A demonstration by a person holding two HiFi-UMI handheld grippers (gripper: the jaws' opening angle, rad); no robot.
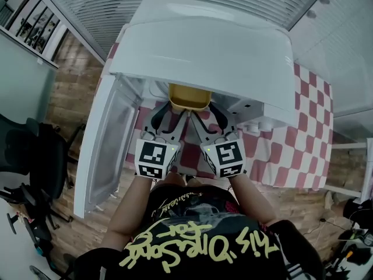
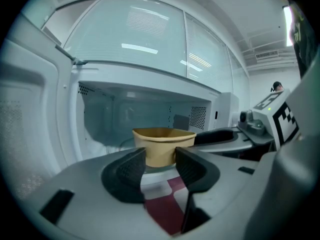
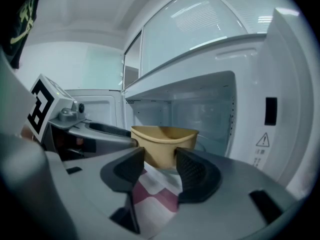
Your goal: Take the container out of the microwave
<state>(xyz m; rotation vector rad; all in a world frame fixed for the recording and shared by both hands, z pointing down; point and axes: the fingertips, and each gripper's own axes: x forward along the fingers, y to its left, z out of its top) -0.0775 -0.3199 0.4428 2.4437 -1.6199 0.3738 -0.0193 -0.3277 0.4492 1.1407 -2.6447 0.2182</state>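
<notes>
A tan, bowl-shaped container [image 1: 187,97] sits at the mouth of the open white microwave [image 1: 210,45], just over its glass turntable. My left gripper [image 1: 166,116] and right gripper [image 1: 210,116] converge on it from the front. In the left gripper view the container [image 2: 162,144] has its lower body between the tips of the left gripper [image 2: 160,161], pads against its sides. The right gripper view shows the same: the container [image 3: 162,141] is gripped by the right gripper [image 3: 160,161]. Each gripper also appears beside the container in the other's view.
The microwave door [image 1: 108,144] hangs open to the left. A red and white checked cloth [image 1: 291,150] covers the table under and right of the microwave. A black office chair [image 1: 35,162] stands on the wooden floor at left.
</notes>
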